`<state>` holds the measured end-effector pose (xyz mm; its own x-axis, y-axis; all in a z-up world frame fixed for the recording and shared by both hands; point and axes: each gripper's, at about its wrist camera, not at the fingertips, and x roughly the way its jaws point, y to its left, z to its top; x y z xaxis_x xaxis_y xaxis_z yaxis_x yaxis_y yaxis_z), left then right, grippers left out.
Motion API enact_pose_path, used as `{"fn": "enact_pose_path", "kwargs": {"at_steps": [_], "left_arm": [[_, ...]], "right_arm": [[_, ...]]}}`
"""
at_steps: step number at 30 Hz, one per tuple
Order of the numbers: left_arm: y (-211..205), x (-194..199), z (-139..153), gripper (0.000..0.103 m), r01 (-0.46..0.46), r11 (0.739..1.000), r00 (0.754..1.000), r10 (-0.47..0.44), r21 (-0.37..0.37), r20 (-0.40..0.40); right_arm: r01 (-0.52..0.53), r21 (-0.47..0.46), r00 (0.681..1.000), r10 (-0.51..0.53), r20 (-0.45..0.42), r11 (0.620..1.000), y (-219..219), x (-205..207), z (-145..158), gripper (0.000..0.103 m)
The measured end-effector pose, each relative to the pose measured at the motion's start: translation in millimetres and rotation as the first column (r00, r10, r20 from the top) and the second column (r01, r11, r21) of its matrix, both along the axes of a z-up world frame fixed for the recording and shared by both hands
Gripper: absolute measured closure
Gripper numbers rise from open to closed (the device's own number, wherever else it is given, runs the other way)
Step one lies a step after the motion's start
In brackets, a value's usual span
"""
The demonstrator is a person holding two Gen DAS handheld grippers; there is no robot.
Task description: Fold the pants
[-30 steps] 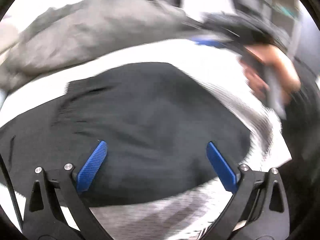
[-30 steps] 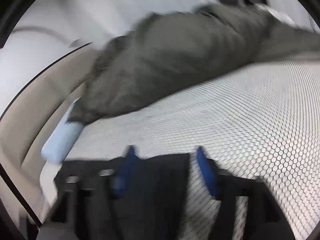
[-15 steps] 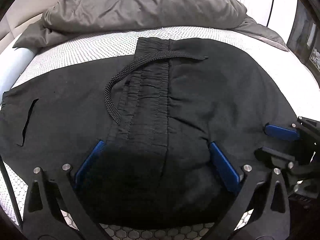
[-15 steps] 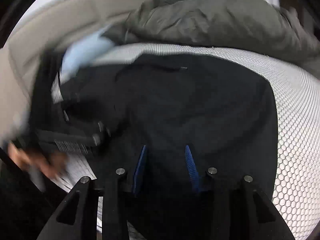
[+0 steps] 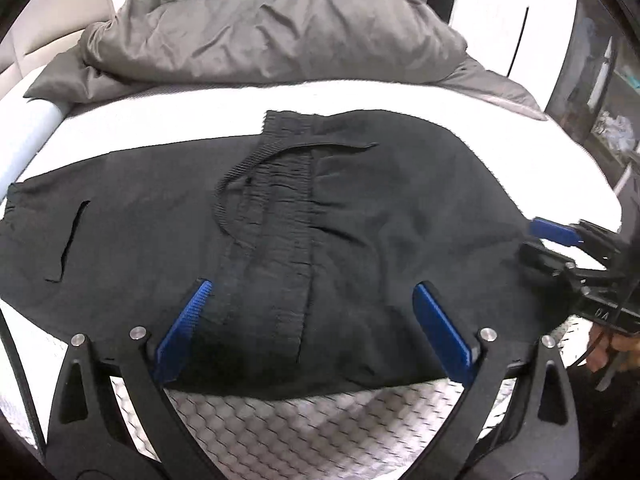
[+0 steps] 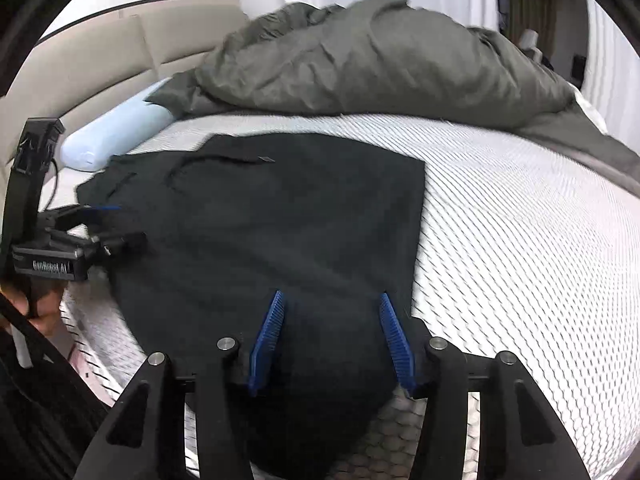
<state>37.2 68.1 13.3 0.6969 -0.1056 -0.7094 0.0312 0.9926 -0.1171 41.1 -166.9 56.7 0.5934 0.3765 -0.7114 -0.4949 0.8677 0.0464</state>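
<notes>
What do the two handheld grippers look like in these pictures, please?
Both are black plastic frames with triangular cut-outs and silver pivot bolts, each carrying two ribbed blue finger pads. The left gripper is seen side-on from the right wrist view: white lettering on its black body, a tall black mount behind and a thin black cable. The right gripper matches.

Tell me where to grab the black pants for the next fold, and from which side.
Probably pinch the near hem of the black pants, coming in low from the bed's near edge: it lies flat and reachable between the open left gripper and the opening right gripper.
</notes>
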Motion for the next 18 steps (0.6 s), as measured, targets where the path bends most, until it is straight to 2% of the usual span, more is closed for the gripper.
{"fn": "enact_pose_path", "kwargs": {"at_steps": [2,5,9,11,14,18], "left_arm": [[-6,-2,2,0.005,0.002,1.0,1.0,-0.002,0.031,0.015],[-9,-6,3,0.005,0.016,0.999,1.0,-0.016,0.034,0.022],[6,8,-14,0.004,-0.064,0.986,0.996,0.072,0.152,-0.049],[22,12,-21,0.004,-0.061,0.995,0.994,0.067,0.08,-0.084],[34,10,-16,0.003,-0.069,0.995,0.995,0.073,0.069,-0.07],[53,5,-11,0.003,-0.101,0.995,0.992,0.101,-0.003,-0.077]], "right_arm": [[-0.042,-0.003,0.999,0.042,0.001,0.999,29,2,1,0.051],[-0.128,-0.036,0.992,0.128,-0.005,0.991,66,-6,-9,0.051],[-0.169,-0.149,0.985,0.174,0.021,0.974,86,-17,-29,0.052],[-0.17,-0.132,0.985,0.173,0.015,0.977,78,-17,-30,0.051],[-0.141,-0.123,0.99,0.143,0.013,0.982,57,-13,-28,0.051],[-0.047,-0.09,0.999,0.049,0.013,0.995,11,-8,-26,0.05]]}}
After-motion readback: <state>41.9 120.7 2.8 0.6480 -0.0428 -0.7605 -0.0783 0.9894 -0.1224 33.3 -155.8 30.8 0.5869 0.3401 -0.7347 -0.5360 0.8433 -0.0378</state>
